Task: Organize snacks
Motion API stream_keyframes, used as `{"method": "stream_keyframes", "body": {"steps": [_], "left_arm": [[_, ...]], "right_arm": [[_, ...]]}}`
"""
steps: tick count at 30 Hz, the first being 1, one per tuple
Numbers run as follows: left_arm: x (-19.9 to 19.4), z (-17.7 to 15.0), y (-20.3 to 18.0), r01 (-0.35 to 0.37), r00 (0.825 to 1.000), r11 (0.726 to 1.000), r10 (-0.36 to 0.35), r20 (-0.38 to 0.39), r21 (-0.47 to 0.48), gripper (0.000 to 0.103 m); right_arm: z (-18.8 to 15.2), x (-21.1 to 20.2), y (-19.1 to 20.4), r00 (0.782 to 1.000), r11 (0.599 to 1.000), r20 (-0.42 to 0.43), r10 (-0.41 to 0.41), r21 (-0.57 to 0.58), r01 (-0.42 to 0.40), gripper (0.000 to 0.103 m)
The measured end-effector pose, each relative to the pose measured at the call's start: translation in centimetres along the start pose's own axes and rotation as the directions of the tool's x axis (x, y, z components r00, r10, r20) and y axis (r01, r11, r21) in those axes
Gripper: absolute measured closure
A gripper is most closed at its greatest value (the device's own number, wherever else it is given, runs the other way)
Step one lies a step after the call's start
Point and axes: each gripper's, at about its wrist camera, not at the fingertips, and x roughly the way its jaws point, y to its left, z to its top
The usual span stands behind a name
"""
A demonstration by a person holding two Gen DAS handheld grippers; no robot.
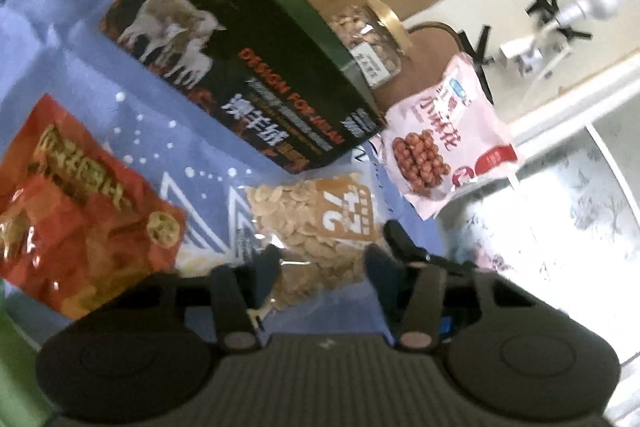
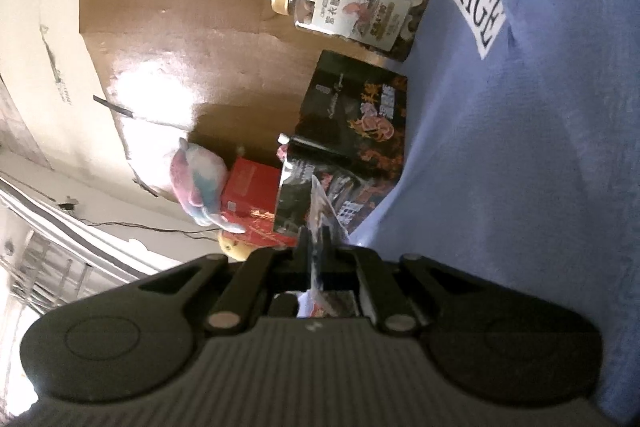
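Left wrist: left tool (image 1: 320, 267) gapes around nut bag (image 1: 316, 227); right tool (image 2: 316, 247) pinches dark packet (image 2: 316, 203).

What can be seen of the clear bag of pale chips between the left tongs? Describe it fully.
The clear bag of pale chips is a see-through plastic pouch, packed with flat, pale beige oval pieces and carrying a tan label panel with white print. It lies flat on the blue cloth, just below the black box. The open left tongs straddle its near end; whether they touch it is unclear.
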Motion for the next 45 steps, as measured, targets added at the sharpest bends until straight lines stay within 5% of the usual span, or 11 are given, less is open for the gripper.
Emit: {"method": "stream_keyframes", "body": {"steps": [2,6,10,17,21,22,24,26,33,40,45], "left_arm": [[0.4,0.0,0.3,-0.035,0.999,0.999,0.035,-0.014,-0.001,0.078],[0.5,-0.2,0.9,-0.043,0.999,0.999,0.043,-0.010,-0.014,0.083],[0.3,-0.2,1.1,-0.045,0.999,0.999,0.045,-0.013,-0.011,0.086],[-2.3,0.0,-0.9,-0.098,0.994,0.993,0.094,0.063,0.069,0.046],[-2.4,-0.1,-2.2,-0.055,0.997,0.994,0.050,0.056,0.094,0.042],[-2.4,-0.2,-2.4,-0.040,0.998,0.995,0.034,0.057,0.096,0.044],[-2.4,-0.4,-3.0,-0.021,0.998,0.993,0.014,0.062,0.116,0.069],[-2.8,-0.4,-3.3,-0.022,0.997,0.991,0.012,0.071,0.131,0.080],[-4.9,3.0,-5.5,0.002,0.993,0.977,-0.027,0.116,0.211,0.081],[-2.4,11.1,-5.4,-0.158,0.980,0.957,0.121,0.161,0.242,0.080],[0.9,13.0,-3.8,-0.244,0.968,0.943,0.220,0.124,0.228,0.077]], "right_arm": [[-0.3,0.1,1.3,0.998,0.993,0.013,-0.061,-0.103,0.062,0.094],[-1.4,1.5,2.5,0.985,0.960,-0.049,-0.167,-0.236,0.151,0.080],[-2.7,2.8,3.5,0.967,0.914,-0.093,-0.235,-0.358,0.188,0.089],[-0.3,-0.1,-0.2,0.999,0.997,-0.020,-0.051,-0.054,0.049,0.090],[-0.3,0.4,-1.4,0.986,0.989,-0.094,0.135,0.081,-0.127,0.090],[-0.6,0.6,-1.0,0.981,0.987,-0.119,0.154,0.062,-0.147,0.090],[-1.1,0.8,-0.4,0.980,0.991,-0.144,0.136,0.009,-0.136,0.090],[-1.3,0.7,-0.1,0.983,0.994,-0.150,0.107,-0.016,-0.111,0.090],[-1.8,2.6,6.4,0.995,0.966,-0.082,0.052,-0.247,-0.071,0.088],[2.2,10.9,11.4,0.984,0.880,-0.015,-0.178,-0.449,0.153,0.079],[1.4,15.2,12.1,0.915,0.671,0.114,-0.388,-0.645,0.365,0.069]]}}
